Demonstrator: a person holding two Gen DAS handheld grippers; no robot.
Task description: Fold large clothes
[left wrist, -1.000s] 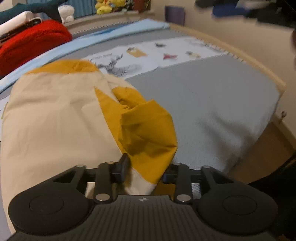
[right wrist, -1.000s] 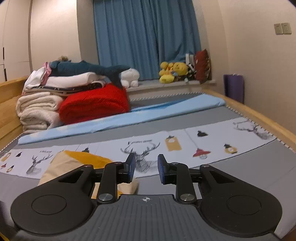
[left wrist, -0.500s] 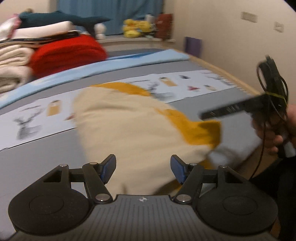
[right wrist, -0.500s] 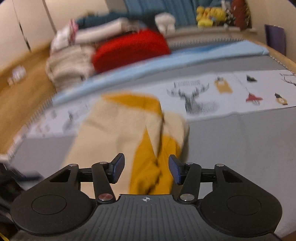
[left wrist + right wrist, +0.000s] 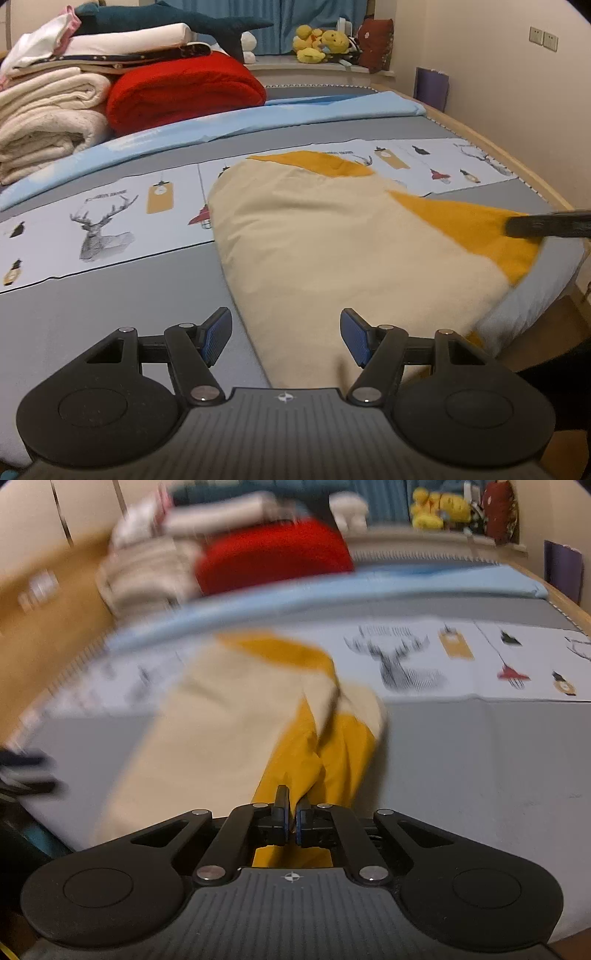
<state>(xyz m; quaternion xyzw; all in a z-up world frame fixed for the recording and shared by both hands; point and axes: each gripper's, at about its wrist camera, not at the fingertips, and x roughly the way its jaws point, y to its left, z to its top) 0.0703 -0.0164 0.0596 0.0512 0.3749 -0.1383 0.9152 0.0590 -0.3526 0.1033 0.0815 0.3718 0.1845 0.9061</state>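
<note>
Left wrist view. The left tongs (image 5: 286,338) stood wide apart at the bottom centre of the frame and held nothing; the near edge of the cream-and-mustard garment (image 5: 332,240) lay between and just beyond their tips. The garment was spread on the bed (image 5: 110,314) across the centre and right of the frame, one mustard part at its far end and another toward the right edge, where a blurred dark bar, probably the other tool, crossed it. Folded blankets (image 5: 48,110) and a red quilt (image 5: 184,92) were stacked at upper left.

Right wrist view. The right tongs (image 5: 291,814) were pinched together on a mustard fold of the garment (image 5: 207,731) at the bottom centre. The fabric ran up and to the left, partly doubled and creased; the picture was blurred. By appearance the folding was at an early stage: one flap gripped, no neat rectangle yet formed, the main folds remaining.
</note>
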